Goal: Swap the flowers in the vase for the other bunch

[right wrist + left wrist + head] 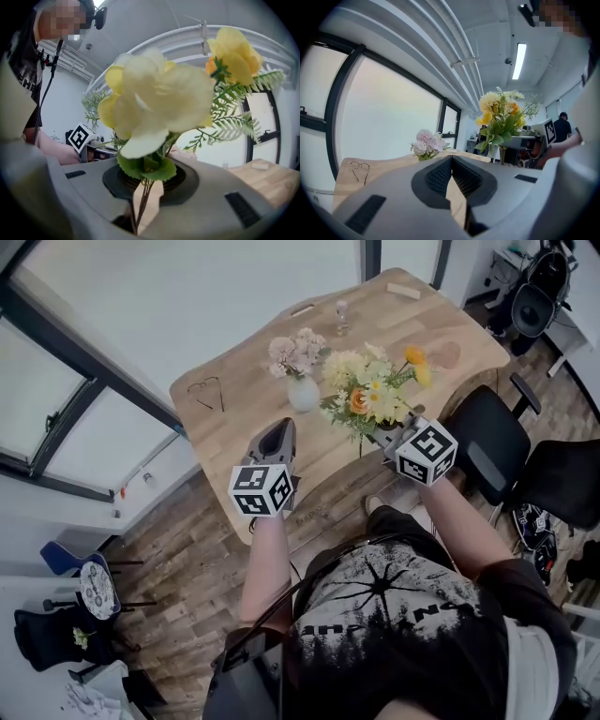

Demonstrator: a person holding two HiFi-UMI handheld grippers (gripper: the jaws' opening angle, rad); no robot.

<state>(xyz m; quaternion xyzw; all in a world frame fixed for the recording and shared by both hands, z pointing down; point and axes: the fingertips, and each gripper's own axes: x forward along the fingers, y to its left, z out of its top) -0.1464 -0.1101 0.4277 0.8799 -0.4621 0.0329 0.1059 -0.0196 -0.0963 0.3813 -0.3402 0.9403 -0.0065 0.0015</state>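
Observation:
A pale vase (pixel 303 395) with pink flowers (pixel 294 352) stands mid-table; the left gripper view shows the same pink flowers (pixel 426 143) ahead. My left gripper (pixel 278 429) hovers just in front of the vase, shut and empty; its jaws (pixel 451 161) meet with nothing between them. My right gripper (pixel 385 438) is shut on the thin stems (pixel 144 199) of the yellow bunch (pixel 373 390). The bunch stands upright to the right of the vase, and its big pale bloom (pixel 157 101) fills the right gripper view. From the left gripper the bunch (pixel 501 117) shows at the right.
The wooden table (pixel 234 432) also bears a thin wire shape (pixel 208 390), a small glass bottle (pixel 342 315), a wooden block (pixel 403 290) and a round coaster (pixel 448 354). Black chairs (pixel 489 442) stand to the right. A window wall runs along the left.

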